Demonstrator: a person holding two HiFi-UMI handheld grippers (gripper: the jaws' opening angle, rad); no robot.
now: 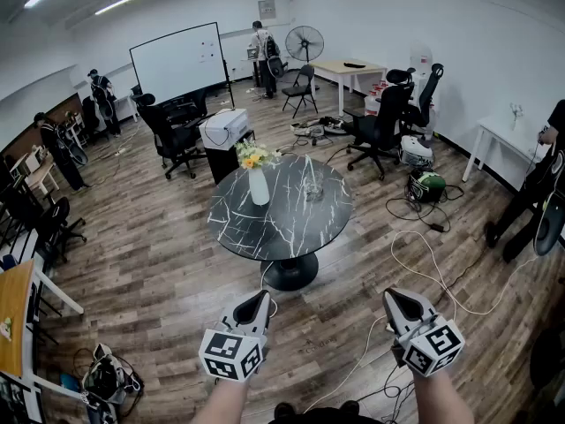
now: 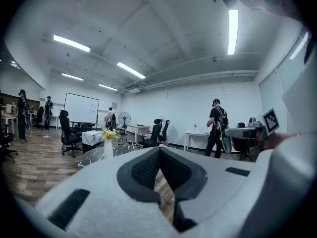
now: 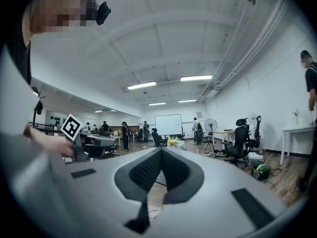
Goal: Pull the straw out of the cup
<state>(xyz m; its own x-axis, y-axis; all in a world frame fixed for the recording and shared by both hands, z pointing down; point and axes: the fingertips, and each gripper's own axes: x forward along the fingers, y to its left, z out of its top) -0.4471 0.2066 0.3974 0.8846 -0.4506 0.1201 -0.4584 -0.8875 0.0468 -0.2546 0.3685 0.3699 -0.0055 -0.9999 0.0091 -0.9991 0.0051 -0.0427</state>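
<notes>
Nothing is done yet: the clear glass cup (image 1: 313,189) stands on the far round black marble table (image 1: 265,228), its straw (image 1: 310,171) apparently inside. The left gripper (image 1: 260,297) and right gripper (image 1: 393,297), both clenched empty, are well apart from it.

We look steeply down from head cam, worktop (image 1: 265,228) well off at 12 o'clock. Left gripper (image 1: 261,296) & right gripper (image 1: 390,295) cams face level fwd; all 3 share worktop.

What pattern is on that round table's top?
The table top is black with white marble-like veins, clearest in the head view.
</notes>
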